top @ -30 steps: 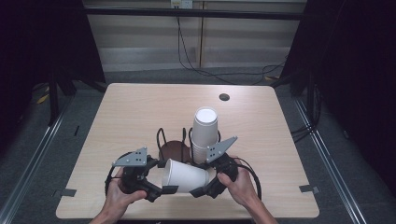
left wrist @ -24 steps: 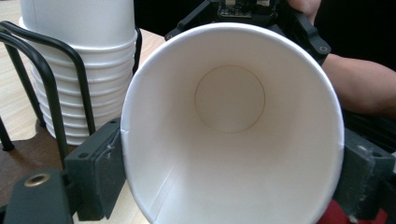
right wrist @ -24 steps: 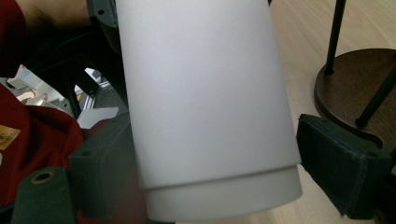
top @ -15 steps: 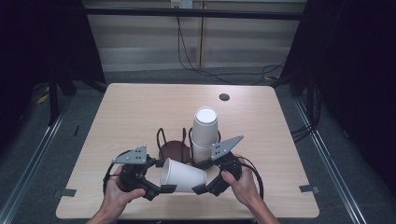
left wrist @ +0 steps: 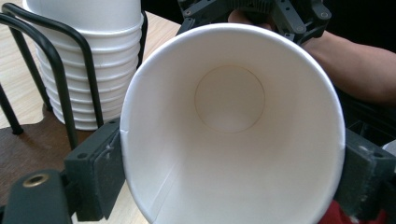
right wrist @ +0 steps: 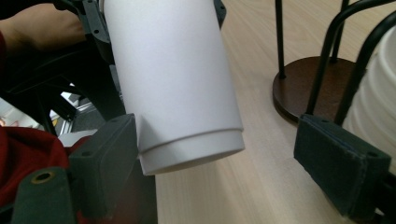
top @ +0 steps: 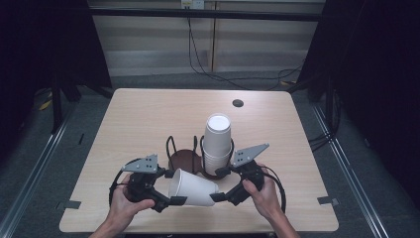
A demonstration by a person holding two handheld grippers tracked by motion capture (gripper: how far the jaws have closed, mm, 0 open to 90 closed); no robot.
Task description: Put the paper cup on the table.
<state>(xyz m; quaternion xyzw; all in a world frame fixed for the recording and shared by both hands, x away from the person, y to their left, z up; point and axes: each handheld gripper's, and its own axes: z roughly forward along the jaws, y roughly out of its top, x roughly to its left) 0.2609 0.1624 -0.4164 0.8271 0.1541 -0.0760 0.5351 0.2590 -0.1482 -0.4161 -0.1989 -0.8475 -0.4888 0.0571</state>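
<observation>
We see a white paper cup (top: 192, 187) lying on its side just above the near edge of the worktop (top: 148, 119), its open mouth toward the left tongs (top: 171, 187) and its base toward the right tongs (top: 218, 184). In the left gripper view the left tongs pinch the cup (left wrist: 233, 130) at its rim, a pad pressed on either side. In the right gripper view the right tongs (right wrist: 233, 172) stand spread: one pad touches the cup (right wrist: 177, 84) near its base, the other is well apart from it. Just behind the cup stands a black wire holder (top: 185, 153) on a dark round base, with a stack of white cups (top: 217, 144) in its right-hand bay.
</observation>
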